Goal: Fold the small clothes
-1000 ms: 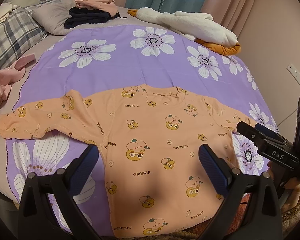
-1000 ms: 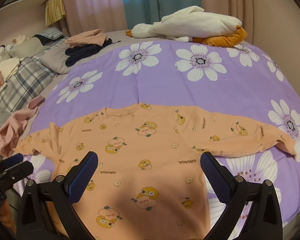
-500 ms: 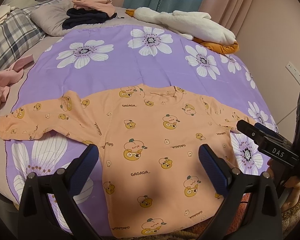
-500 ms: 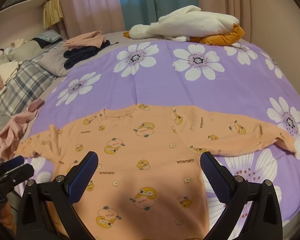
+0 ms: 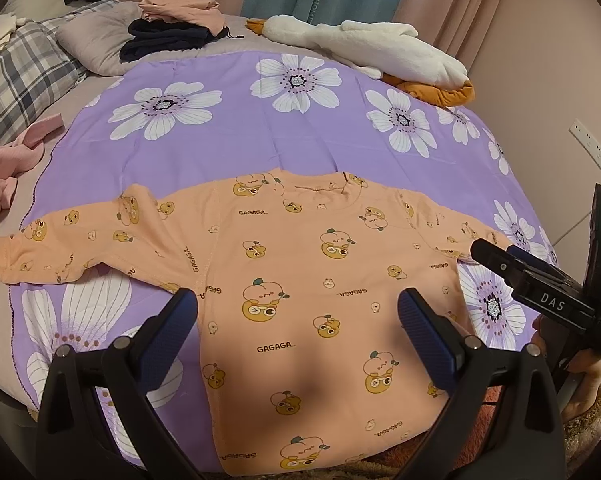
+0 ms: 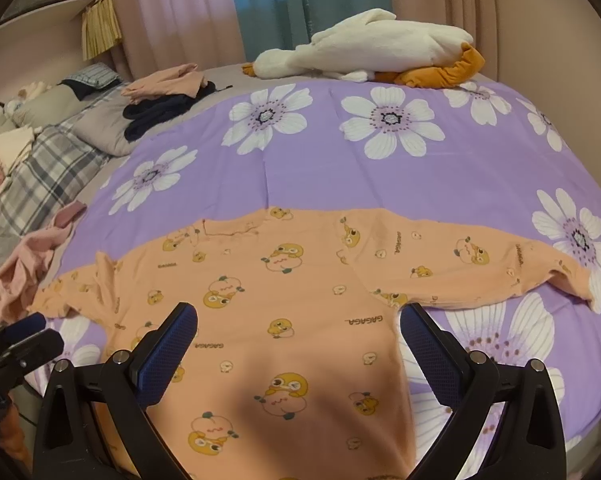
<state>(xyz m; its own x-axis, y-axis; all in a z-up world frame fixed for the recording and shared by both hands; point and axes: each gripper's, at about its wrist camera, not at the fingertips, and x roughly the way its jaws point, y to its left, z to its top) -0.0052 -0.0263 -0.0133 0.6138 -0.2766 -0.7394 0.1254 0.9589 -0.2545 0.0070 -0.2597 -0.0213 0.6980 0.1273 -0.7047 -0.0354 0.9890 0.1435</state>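
An orange long-sleeved cotton shirt printed with cartoon ducks (image 5: 300, 280) is seen spread flat on a purple floral bedsheet (image 5: 228, 144), sleeves outstretched. Above it, the left gripper (image 5: 296, 320) and right gripper (image 6: 298, 330) are held wide apart, empty.

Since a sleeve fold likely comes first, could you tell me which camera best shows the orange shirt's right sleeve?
The right wrist view: the orange shirt's right sleeve lies whole, cuff included. In the left wrist view the black right gripper hides its end.
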